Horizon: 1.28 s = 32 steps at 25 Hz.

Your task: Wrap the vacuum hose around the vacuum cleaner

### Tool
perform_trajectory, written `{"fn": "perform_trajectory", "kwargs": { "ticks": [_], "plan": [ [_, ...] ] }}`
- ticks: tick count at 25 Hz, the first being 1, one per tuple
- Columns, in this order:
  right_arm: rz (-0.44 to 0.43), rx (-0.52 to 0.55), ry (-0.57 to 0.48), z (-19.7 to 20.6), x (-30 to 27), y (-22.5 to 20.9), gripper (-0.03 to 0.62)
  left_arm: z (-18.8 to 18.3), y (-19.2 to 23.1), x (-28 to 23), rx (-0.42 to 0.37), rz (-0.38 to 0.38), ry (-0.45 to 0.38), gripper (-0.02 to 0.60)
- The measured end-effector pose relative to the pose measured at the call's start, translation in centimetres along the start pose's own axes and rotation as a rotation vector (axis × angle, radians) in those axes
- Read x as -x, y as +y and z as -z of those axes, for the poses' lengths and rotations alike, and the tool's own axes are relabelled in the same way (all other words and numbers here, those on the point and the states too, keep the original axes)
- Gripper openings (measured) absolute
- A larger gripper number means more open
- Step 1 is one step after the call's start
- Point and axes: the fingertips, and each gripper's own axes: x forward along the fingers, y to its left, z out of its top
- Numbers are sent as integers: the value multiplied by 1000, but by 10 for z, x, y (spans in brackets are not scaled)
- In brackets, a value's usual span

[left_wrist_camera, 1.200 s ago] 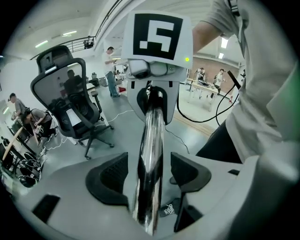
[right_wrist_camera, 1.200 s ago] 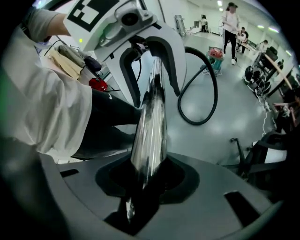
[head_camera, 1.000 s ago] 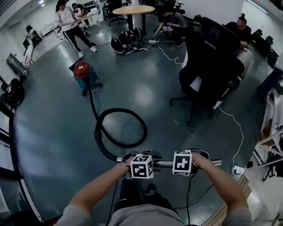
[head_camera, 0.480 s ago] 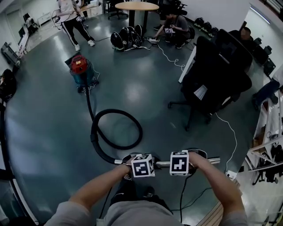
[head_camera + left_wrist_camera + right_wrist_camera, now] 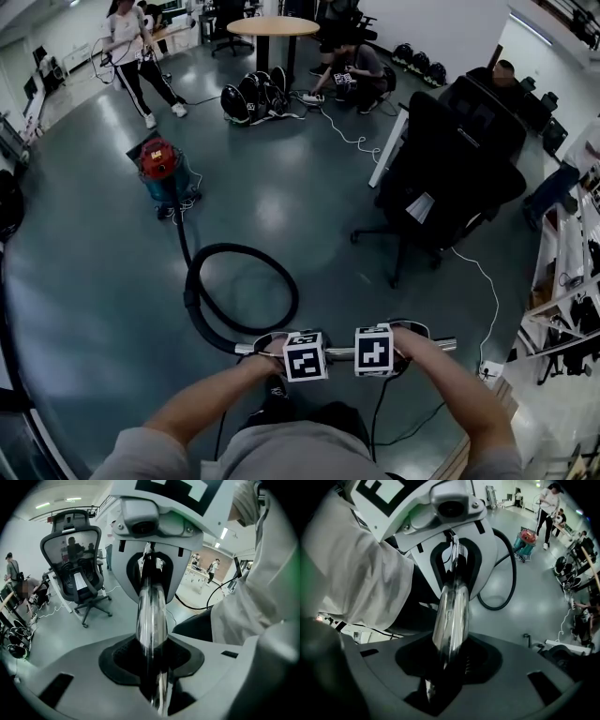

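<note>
Left gripper (image 5: pixel 150 667) and right gripper (image 5: pixel 445 667) share one metal tube (image 5: pixel 441 346), held level in front of the person. Left jaws have just been closing and now clamp it; right jaws are clamped on it too. Black hose (image 5: pixel 192 300) leaves the tube's left end, makes one loop flat on the floor (image 5: pixel 94 281), and runs to the vacuum cleaner (image 5: pixel 161 169), well apart at upper left. There is bare floor around the loop. Office chair (image 5: pixel 450 178) and white cable (image 5: pixel 487 281) crowd the right side.
</note>
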Motion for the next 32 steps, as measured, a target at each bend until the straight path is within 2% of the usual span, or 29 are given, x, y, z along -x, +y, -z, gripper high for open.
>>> {"fn": "perform_trajectory", "kwargs": {
  "ticks": [2, 7, 11, 13, 16, 18, 25, 27, 29, 32],
  "plan": [
    [59, 43, 8, -7, 7, -9, 132, 4, 5, 4, 12, -2, 7, 152],
    [217, 174, 28, -21, 39, -36, 206, 6, 23, 11, 62, 1, 12, 150],
    [344, 336, 89, -16, 53, -53, 252, -4, 39, 4, 108, -13, -5, 150],
    [410, 407, 86, -11, 62, -62, 252, -11, 52, 3, 129, -25, -11, 150],
    [502, 457, -11, -7, 93, -81, 250, -20, 78, 8, 176, -56, -9, 147],
    [546, 511, -29, -1, 112, -94, 250, -33, 94, 12, 195, -71, -15, 147],
    [762, 841, -3, 26, 154, -136, 252, -73, 158, 18, 248, -152, 9, 146],
    [792, 921, 5, 34, 164, -146, 252, -84, 176, 16, 258, -169, 14, 146],
    [783, 957, -26, 40, 174, -153, 252, -95, 194, 17, 272, -198, 22, 146],
    [662, 866, -157, 42, 197, -156, 250, -105, 217, 16, 290, -227, 28, 146]
  ]
}}
